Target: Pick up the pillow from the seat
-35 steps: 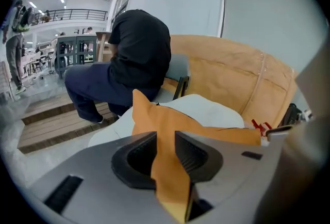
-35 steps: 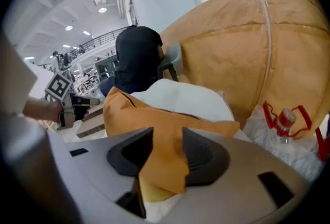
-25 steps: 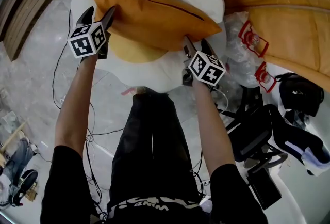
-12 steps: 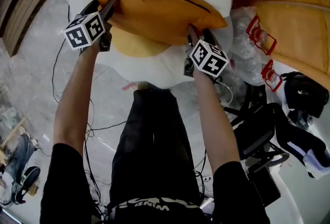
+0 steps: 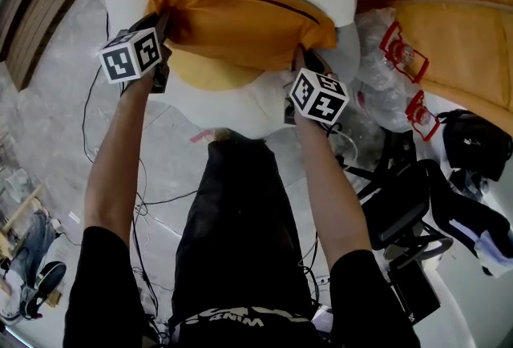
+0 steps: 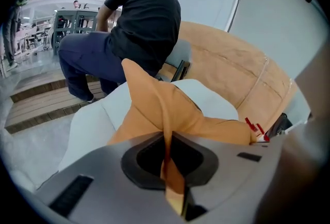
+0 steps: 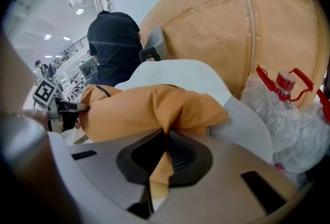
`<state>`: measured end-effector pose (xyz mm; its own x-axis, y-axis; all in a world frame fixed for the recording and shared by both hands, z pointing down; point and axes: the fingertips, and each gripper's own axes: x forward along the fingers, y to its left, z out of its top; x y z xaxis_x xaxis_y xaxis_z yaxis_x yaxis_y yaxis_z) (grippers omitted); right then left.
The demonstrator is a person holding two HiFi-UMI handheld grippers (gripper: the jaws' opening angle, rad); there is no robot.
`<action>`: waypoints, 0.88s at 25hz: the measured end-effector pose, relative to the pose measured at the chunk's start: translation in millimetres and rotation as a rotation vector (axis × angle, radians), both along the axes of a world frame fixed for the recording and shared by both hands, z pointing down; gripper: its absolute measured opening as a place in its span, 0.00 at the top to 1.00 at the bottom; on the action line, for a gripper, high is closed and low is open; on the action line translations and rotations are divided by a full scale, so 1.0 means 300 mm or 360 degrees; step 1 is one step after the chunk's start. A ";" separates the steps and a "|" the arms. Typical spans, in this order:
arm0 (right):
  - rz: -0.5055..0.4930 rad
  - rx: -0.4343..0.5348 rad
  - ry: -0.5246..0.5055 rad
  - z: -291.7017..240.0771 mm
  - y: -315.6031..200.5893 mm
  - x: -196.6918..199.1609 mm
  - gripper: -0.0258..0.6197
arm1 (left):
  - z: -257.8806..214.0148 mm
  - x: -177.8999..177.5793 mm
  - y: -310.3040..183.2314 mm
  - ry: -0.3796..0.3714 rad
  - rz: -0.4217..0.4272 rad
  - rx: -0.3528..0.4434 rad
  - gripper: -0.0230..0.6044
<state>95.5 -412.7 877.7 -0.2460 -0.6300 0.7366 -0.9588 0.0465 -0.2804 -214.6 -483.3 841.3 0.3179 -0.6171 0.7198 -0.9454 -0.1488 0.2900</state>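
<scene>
Pillow [image 5: 232, 18]: orange, on the white seat [image 5: 240, 110], at 12 o'clock in the head view.
Left gripper [image 5: 160, 24]: just snapped closed, pinching the pillow's corner at 9 o'clock.
Right gripper [image 5: 302, 59]: just snapped closed too, pinching the pillow's corner at 4 o'clock.
Plastic bag [image 5: 373, 94]: at 3 o'clock, beside the seat.

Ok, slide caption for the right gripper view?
Right gripper, jaws just closed, pinching a corner of the orange pillow on the white seat.

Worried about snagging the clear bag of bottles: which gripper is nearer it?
Right. Both have just closed on the pillow: the right gripper at the corner beside the bag, the left gripper at the opposite corner.
</scene>
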 end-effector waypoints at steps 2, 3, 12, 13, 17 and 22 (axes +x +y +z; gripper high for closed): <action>-0.0013 -0.0001 -0.0009 -0.011 0.006 0.009 0.91 | -0.005 0.015 0.017 0.0042 0.0020 0.0000 0.92; -0.0018 0.0003 -0.0011 -0.017 0.004 0.013 0.91 | -0.023 0.018 0.018 0.0036 0.0027 0.0010 0.92; -0.0051 0.0140 -0.0015 -0.300 0.032 0.037 0.91 | -0.325 0.024 0.095 -0.0010 0.0062 0.0069 0.92; -0.0073 0.0177 0.0001 -0.353 0.009 0.043 0.91 | -0.378 0.028 0.086 -0.0002 0.0058 0.0104 0.92; -0.0055 0.0297 -0.0011 -0.620 -0.022 0.058 0.91 | -0.637 0.035 0.112 0.0013 0.0064 0.0214 0.92; -0.0063 0.0503 -0.0035 -1.017 -0.036 0.047 0.91 | -1.032 0.019 0.165 0.0029 0.0020 0.0381 0.92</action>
<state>109.5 -423.6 572.5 -0.2883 -0.8164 0.5003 -0.9484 0.1714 -0.2668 -209.0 -433.8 531.6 0.3382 -0.7654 0.5475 -0.9380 -0.2271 0.2618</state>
